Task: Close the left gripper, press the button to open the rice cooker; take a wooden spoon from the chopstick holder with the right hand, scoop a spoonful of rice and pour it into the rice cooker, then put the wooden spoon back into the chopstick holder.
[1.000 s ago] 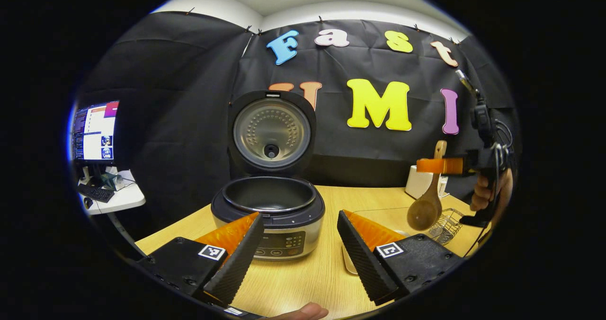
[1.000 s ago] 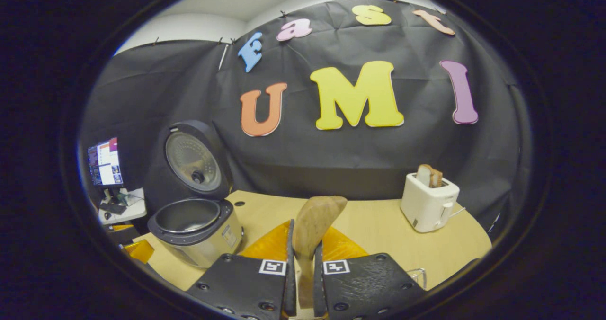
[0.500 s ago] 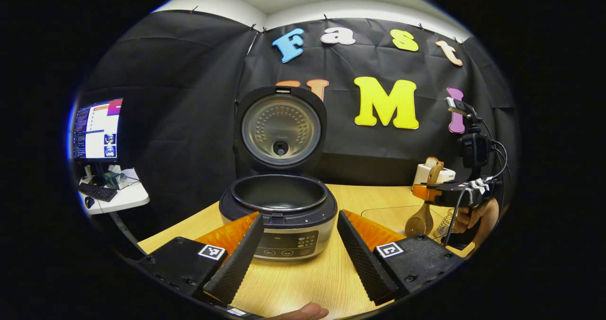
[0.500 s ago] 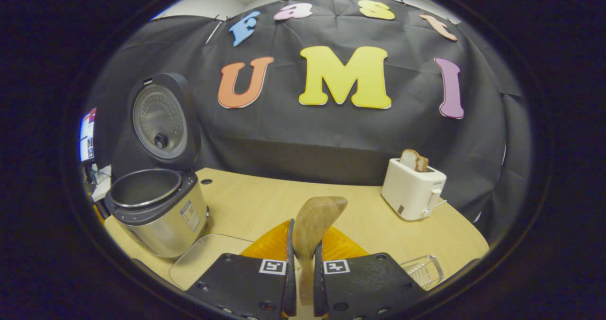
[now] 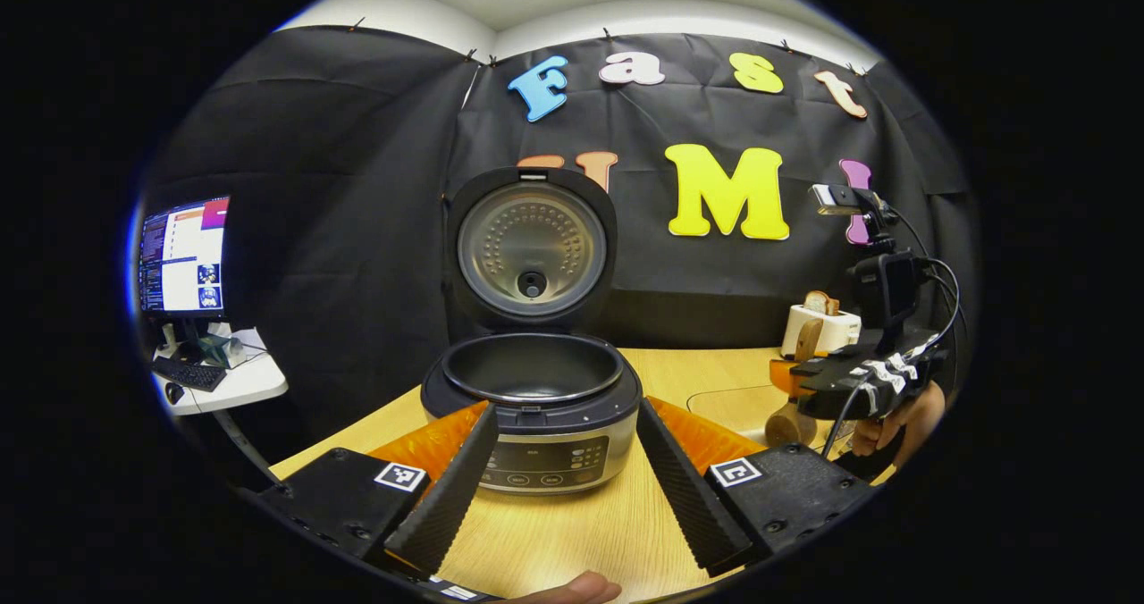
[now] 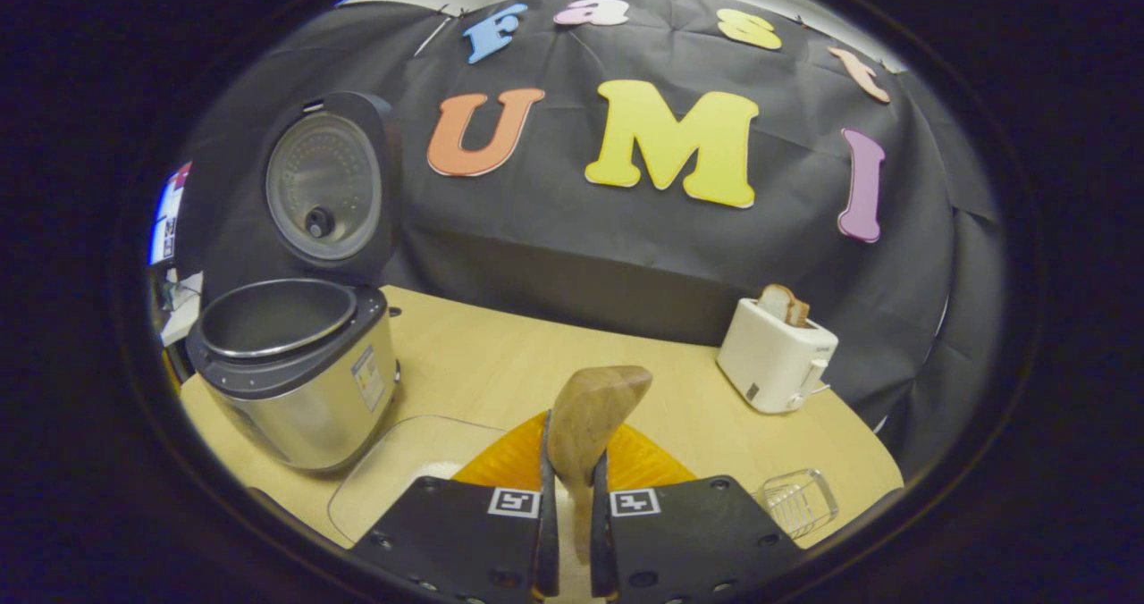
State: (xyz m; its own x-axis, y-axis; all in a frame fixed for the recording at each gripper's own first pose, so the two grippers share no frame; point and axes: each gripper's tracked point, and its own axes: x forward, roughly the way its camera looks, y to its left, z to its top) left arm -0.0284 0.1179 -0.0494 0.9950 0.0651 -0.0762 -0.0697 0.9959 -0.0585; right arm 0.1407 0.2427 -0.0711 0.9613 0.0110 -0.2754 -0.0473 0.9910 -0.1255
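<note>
The rice cooker [image 5: 532,407] stands open in front of my left gripper [image 5: 565,430], its lid [image 5: 532,247] upright and its pot dark inside. The left gripper is open with nothing between its fingers. To the right, a hand holds my right gripper [image 5: 858,385] low over the table, and the wooden spoon's bowl [image 5: 786,425] hangs under it. In the right gripper view the right gripper [image 6: 572,448] is shut on the wooden spoon [image 6: 592,407], whose bowl points up and forward. The rice cooker [image 6: 295,381] sits to its left. The wire chopstick holder [image 6: 798,501] lies low on the right.
A clear container [image 6: 393,461] sits on the wooden table just ahead of the right gripper. A white toaster [image 6: 776,363] with bread stands at the back right. A monitor [image 5: 183,255] and a side desk are off to the left. A fingertip [image 5: 572,591] shows at the bottom.
The right gripper has come down with the spoon, from above the toaster's height to just over the table. The left gripper has hardly moved and stays open.
</note>
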